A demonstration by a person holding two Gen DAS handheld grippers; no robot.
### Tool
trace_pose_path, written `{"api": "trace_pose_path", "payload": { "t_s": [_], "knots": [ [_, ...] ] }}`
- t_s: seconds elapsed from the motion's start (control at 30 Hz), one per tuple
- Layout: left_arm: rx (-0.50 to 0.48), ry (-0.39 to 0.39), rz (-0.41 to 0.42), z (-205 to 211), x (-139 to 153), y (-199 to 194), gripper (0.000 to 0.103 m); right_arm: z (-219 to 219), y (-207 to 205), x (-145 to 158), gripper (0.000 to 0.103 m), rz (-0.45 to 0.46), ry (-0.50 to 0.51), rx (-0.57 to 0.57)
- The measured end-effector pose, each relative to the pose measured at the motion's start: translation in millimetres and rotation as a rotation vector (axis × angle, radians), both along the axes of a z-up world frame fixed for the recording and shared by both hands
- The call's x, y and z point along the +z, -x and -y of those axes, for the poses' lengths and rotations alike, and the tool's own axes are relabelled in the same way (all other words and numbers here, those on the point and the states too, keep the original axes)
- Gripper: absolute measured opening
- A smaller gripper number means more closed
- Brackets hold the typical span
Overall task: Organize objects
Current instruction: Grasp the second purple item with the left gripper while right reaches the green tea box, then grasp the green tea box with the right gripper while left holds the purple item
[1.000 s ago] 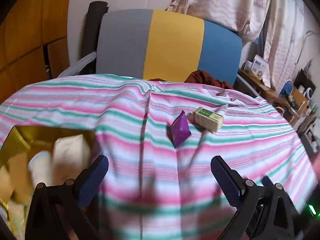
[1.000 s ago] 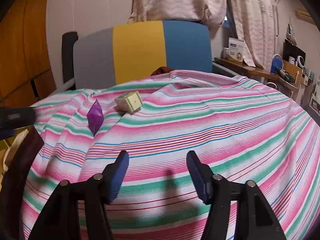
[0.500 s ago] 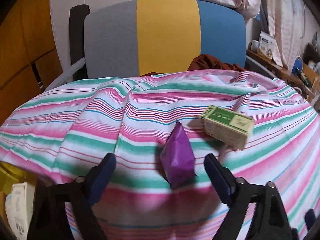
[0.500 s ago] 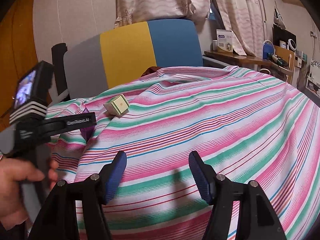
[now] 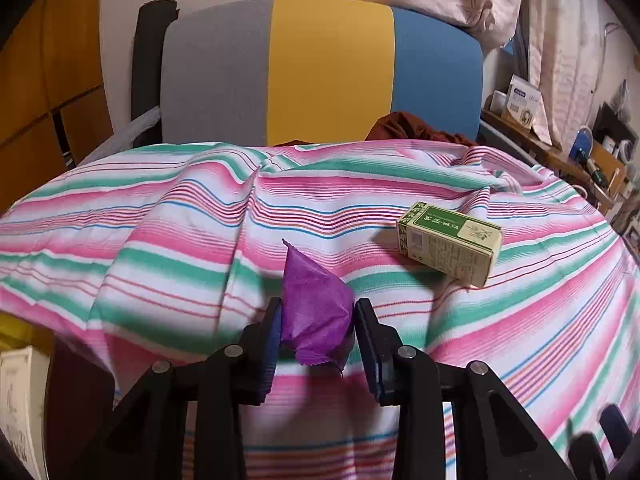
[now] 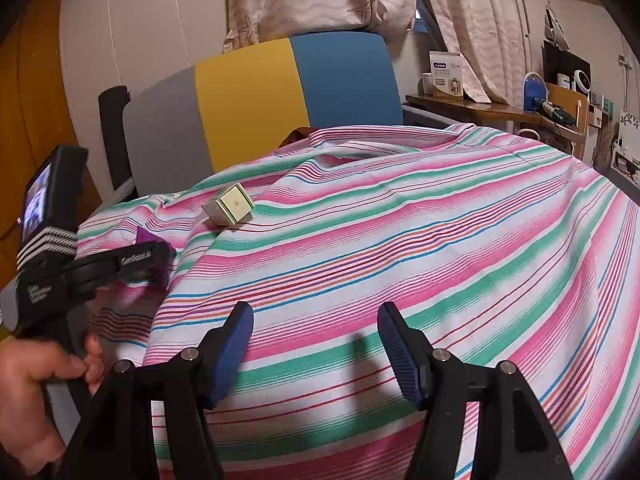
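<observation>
now, left wrist view: the left gripper [image 5: 316, 320] has just been closing and its pads press both sides of the purple packet [image 5: 314, 312] on the striped cloth [image 5: 180, 248]; green box [image 5: 450, 242] lies near, to the right.
right wrist view: right gripper [image 6: 316, 348] stands half open, holding nothing, well apart from the box.
step: grasping the packet.
next move: lift it clear of the cloth.

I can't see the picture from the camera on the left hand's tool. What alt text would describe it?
The left tongs are pinched shut on a crinkly purple packet lying on a pink, green and white striped cloth. A small green and cream carton lies farther back to the right, before a grey, yellow and blue chair back.
</observation>
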State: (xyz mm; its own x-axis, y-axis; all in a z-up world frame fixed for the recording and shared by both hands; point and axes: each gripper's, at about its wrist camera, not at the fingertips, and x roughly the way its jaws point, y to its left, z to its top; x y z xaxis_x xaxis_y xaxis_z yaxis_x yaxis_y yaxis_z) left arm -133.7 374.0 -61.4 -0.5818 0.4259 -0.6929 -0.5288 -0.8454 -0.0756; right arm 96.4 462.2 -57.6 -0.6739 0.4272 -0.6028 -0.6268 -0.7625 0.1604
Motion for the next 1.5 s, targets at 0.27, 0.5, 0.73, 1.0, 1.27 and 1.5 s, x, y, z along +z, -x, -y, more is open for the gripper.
{"api": "trace_pose_path", "payload": {
  "t_s": [0.27,0.5,0.73,1.0,1.27,1.5],
  "knots": [
    [0.038,-0.041,-0.025,26.5,3.3,-22.1,0.036,1.5,-1.5,3.0,0.066,-0.017,0.000,0.010],
    [0.043,-0.046,-0.064,37.3,6.1,-38.2,0.036,-6.9,16.5,3.9,0.066,0.013,0.089,0.127],
    [0.073,-0.047,-0.056,43.8,3.5,-38.6,0.036,-16.3,76.1,35.7,0.071,0.046,-0.086,0.261],
    [0.083,-0.041,-0.053,45.7,1.5,-39.9,0.036,-32.9,155.4,35.1,0.071,0.128,-0.135,0.395],
    [0.069,-0.014,-0.051,40.7,-1.3,-39.3,0.035,-36.9,179.1,6.7,0.044,0.197,-0.109,0.429],
    [0.073,-0.014,-0.046,41.0,-2.2,-39.7,0.035,-29.6,168.2,6.5,0.030,0.150,-0.081,0.458]
  ]
}}
